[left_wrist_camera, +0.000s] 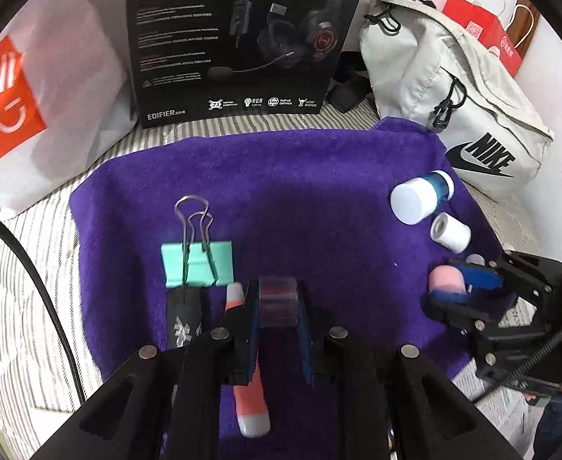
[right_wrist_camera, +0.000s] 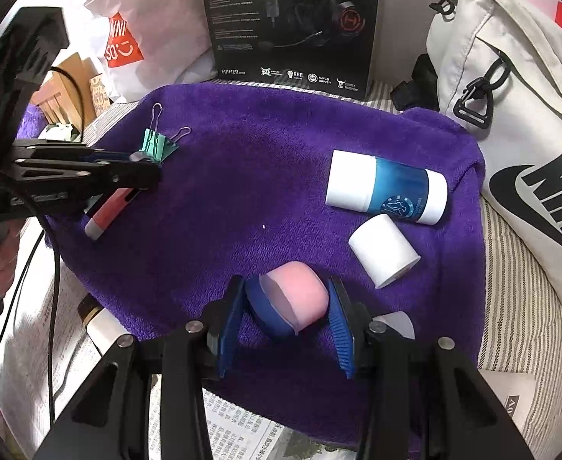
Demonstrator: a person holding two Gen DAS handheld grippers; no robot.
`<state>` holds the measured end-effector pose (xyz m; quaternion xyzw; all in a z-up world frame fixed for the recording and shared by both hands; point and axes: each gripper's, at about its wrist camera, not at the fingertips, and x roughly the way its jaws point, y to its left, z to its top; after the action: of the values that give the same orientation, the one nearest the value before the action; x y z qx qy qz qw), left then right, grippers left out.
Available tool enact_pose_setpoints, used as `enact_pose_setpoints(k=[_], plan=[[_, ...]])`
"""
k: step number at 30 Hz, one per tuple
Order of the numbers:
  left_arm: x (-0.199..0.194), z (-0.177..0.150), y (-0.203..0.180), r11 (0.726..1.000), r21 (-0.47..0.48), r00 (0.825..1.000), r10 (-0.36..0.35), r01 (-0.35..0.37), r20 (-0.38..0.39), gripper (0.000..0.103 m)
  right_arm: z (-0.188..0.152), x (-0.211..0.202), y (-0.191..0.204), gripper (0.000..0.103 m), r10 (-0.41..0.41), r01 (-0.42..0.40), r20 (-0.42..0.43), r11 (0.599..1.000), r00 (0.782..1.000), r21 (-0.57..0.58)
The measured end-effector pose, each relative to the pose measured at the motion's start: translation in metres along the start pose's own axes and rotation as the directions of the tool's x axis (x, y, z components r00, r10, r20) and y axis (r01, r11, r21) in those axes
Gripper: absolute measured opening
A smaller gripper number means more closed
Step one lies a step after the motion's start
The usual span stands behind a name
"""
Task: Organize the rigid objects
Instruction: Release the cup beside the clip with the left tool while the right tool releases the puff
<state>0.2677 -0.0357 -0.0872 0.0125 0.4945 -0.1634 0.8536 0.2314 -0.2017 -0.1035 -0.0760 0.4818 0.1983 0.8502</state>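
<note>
Pink-blue egg (right_wrist_camera: 294,301) on purple towel (right_wrist_camera: 281,161)

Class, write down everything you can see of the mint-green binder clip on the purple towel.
The binder clip has a mint-green body, apparently painted metal, and two silver wire handles. In the left wrist view both handles point away from the camera; the right wrist view shows them spread apart. It lies on the purple towel toward its left side, apparently touching a small black object, just beyond the left gripper. No gripper holds it.
</note>
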Motion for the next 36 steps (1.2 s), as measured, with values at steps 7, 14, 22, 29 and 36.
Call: enact_pose_setpoints(k=[7,14,22,29,36], plan=[[0.014,0.007,-0.006,1.000,0.024,1.000,0.011,-0.011,-0.021,0.018,-0.002,-0.001,-0.001,0.043,0.002,-0.002,0.009,1.000,1.000,0.003],[0.014,0.004,-0.009,0.999,0.036,1.000,0.024,-0.023,-0.014,0.020,-0.004,-0.003,-0.002,0.043,0.007,-0.007,0.021,1.000,1.000,0.001],[0.010,-0.004,-0.012,0.999,0.036,0.999,0.024,-0.023,-0.021,0.046,-0.006,-0.011,-0.005,0.058,0.024,-0.024,0.019,1.000,1.000,0.011],[-0.004,-0.013,-0.016,0.999,0.019,0.999,0.029,-0.029,-0.023,0.049,-0.013,-0.035,-0.004,0.063,0.011,-0.013,0.037,0.999,0.999,0.029],[-0.040,-0.029,-0.029,0.999,0.031,0.999,0.034,-0.035,0.028,0.056,-0.028,-0.065,-0.008,0.064,-0.014,0.009,0.064,0.997,0.998,0.077]])
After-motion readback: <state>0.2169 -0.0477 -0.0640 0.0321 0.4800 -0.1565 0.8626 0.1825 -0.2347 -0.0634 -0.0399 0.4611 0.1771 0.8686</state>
